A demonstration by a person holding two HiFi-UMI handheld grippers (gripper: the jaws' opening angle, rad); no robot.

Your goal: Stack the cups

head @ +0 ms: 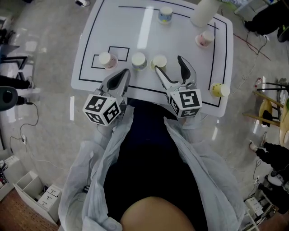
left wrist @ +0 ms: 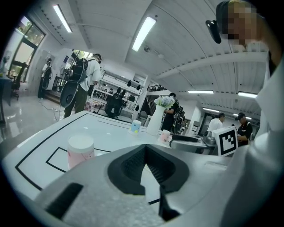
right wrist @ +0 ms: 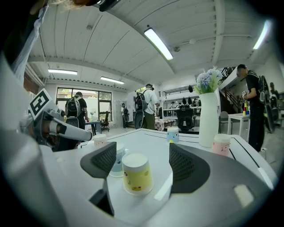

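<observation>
Three upside-down cups stand in a row near the table's front edge: a pink one (head: 107, 59), a pale blue one (head: 138, 61) and a yellow one (head: 159, 62). My right gripper (head: 169, 64) is open. In the right gripper view the yellow cup (right wrist: 136, 174) stands on the table between the jaws of the right gripper (right wrist: 143, 153), and neither pad touches it. The pale blue cup (right wrist: 118, 163) shows partly behind the left jaw. My left gripper (head: 123, 74) hovers just short of the row, shut and holding nothing. In its own view the left gripper (left wrist: 145, 164) has the pink cup (left wrist: 80, 150) ahead to the left.
Farther back on the white table (head: 90, 43) stand a blue cup (head: 165, 15), a pink cup (head: 204, 39) and a tall white vase (head: 204, 11). Another yellow cup (head: 220, 90) lies at the right front corner. People stand in the room beyond.
</observation>
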